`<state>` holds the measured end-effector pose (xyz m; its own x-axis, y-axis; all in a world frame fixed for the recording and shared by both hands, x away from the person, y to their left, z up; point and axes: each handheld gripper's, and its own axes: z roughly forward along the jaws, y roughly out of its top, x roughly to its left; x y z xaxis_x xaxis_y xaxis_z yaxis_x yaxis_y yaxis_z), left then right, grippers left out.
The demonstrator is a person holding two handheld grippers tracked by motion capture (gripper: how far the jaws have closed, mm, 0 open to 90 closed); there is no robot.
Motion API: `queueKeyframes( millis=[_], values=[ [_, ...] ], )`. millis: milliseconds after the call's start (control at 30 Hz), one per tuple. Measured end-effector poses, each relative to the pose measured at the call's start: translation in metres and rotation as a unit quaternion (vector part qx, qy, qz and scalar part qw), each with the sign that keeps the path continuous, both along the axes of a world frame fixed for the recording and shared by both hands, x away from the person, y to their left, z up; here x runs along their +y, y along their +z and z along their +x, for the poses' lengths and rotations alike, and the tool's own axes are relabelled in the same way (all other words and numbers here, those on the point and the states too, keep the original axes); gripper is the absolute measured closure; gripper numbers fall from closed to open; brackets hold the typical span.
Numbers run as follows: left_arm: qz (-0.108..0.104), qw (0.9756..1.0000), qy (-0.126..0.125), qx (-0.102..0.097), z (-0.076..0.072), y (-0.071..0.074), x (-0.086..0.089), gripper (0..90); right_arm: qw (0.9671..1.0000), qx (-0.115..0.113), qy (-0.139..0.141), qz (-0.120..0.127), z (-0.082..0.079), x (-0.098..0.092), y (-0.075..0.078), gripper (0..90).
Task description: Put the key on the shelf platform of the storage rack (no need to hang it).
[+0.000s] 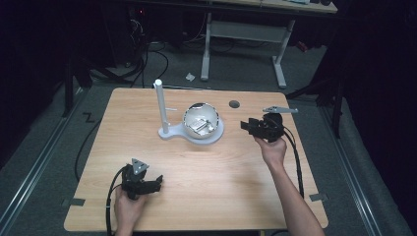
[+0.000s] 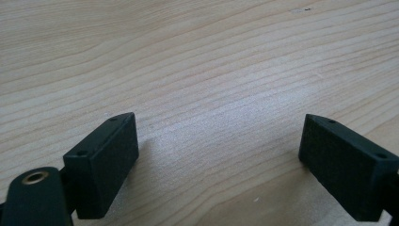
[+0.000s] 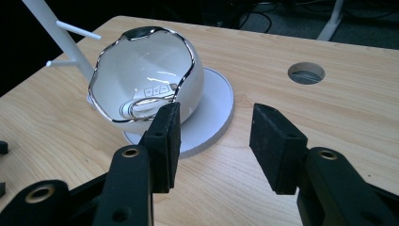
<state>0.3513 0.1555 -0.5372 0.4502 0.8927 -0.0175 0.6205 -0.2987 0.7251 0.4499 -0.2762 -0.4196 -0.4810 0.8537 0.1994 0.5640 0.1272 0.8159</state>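
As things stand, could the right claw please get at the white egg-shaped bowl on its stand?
Probably yes: the right claw is open, empty and aimed at the bowl, with only bare table between them.

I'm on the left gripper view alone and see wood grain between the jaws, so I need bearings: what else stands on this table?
Observer: A white bowl with a silvery rim stands on a round white stand at the far middle of the table, well beyond the left tool.
Operator: Anything inside it?
Observer: Yes, a silvery item lies at its bottom; I cannot tell what it is.
Operator: And the other hand?
Observer: The right tool is to the bowl's right, jaws open and empty, pointing at it.
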Motion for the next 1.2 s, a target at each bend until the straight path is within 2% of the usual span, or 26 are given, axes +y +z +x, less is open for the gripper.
queueKeyframes(
  millis=[100, 333, 500, 600, 800, 900, 1200],
  values=[
    [0.000, 1.0000, 0.000, 0.000, 0.000, 0.000, 0.000, 12.7, 1.0000, -0.008, 0.004, -0.001, -0.007, -0.002, 0.006, 53.6],
    [0.000, 1.0000, 0.000, 0.000, 0.000, 0.000, 0.000, 12.7, 0.9999, -0.001, 0.006, -0.010, -0.016, -0.006, 0.009, 53.0],
    [0.000, 1.0000, 0.000, 0.000, 0.000, 0.000, 0.000, 12.7, 1.0000, -0.005, 0.006, -0.006, -0.022, -0.009, 0.010, 53.2],
    [0.000, 1.0000, 0.000, 0.000, 0.000, 0.000, 0.000, 12.7, 1.0000, 0.000, 0.005, -0.008, -0.028, -0.011, 0.006, 52.9],
    [0.000, 1.0000, 0.000, 0.000, 0.000, 0.000, 0.000, 12.7, 0.9999, -0.007, 0.009, -0.009, -0.035, -0.012, 0.005, 53.0],
    [-0.001, 1.0000, 0.000, 0.000, 0.000, 0.000, 0.000, 12.8, 1.0000, -0.002, 0.007, -0.006, -0.041, -0.014, 0.003, 52.7],
    [0.000, 1.0000, 0.000, 0.000, 0.000, 0.000, 0.000, 12.8, 0.9999, -0.012, 0.005, -0.003, -0.058, -0.019, -0.002, 52.6]
  ],
)
